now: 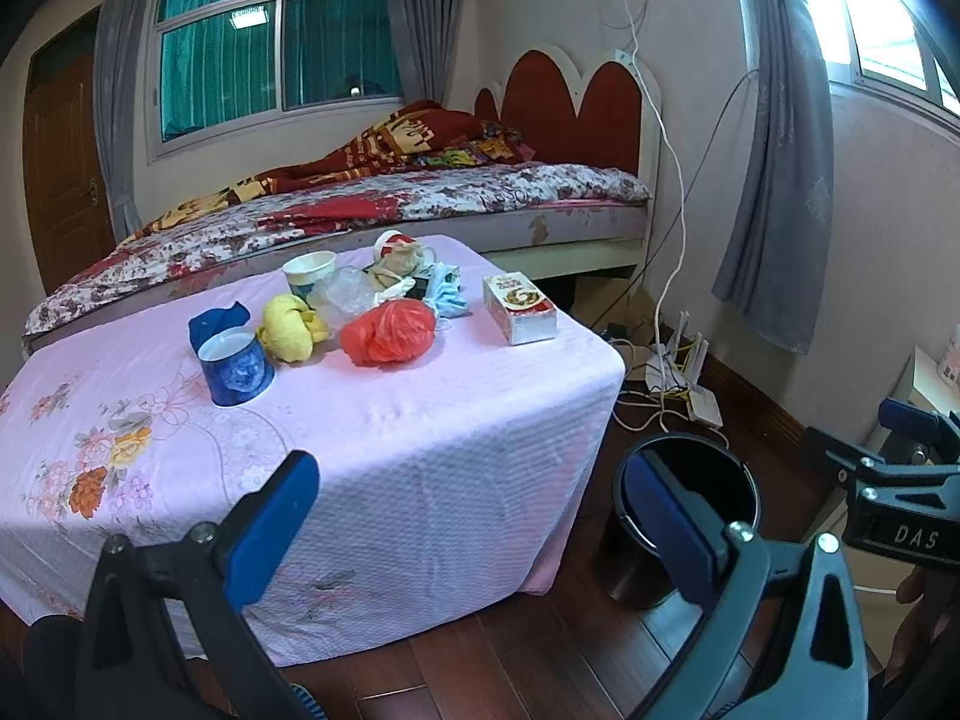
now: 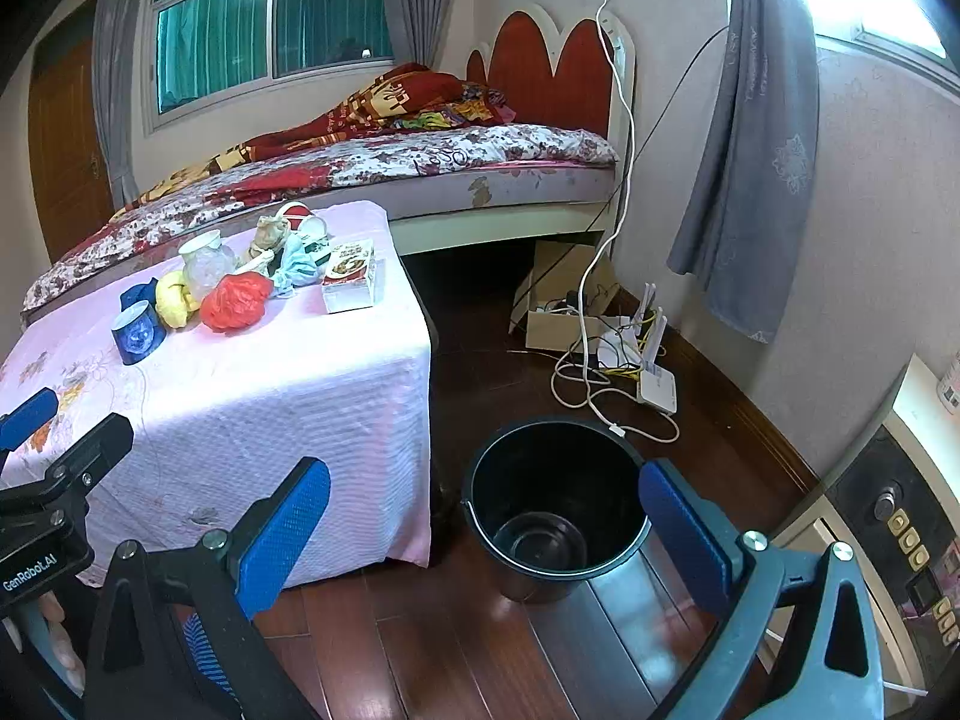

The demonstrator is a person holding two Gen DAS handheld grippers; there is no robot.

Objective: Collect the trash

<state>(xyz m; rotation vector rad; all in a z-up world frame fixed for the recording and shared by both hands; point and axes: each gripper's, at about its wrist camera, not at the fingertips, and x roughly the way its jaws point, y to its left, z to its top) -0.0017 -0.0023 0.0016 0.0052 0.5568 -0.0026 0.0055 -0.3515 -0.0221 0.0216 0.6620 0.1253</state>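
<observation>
A heap of trash lies on the far part of a table under a pink flowered cloth (image 1: 372, 420) (image 2: 240, 396): a red plastic bag (image 1: 389, 333) (image 2: 235, 302), a yellow wad (image 1: 288, 327) (image 2: 173, 298), a blue paper cup (image 1: 235, 375) (image 2: 138, 339), a white paper cup (image 1: 309, 273), clear plastic (image 1: 345, 294), a light blue mask (image 1: 445, 291) and a small carton (image 1: 521, 309) (image 2: 350, 277). A black bucket (image 1: 690, 516) (image 2: 555, 501) stands on the floor right of the table. My left gripper (image 1: 474, 522) and right gripper (image 2: 486, 528) are both open and hold nothing, well short of the trash.
A bed (image 1: 360, 210) runs behind the table. Cables, a router (image 2: 657, 387) and a cardboard box (image 2: 558, 300) lie on the wood floor by the right wall. A cabinet (image 2: 888, 510) stands at the far right. The right gripper's body (image 1: 900, 498) shows in the left wrist view.
</observation>
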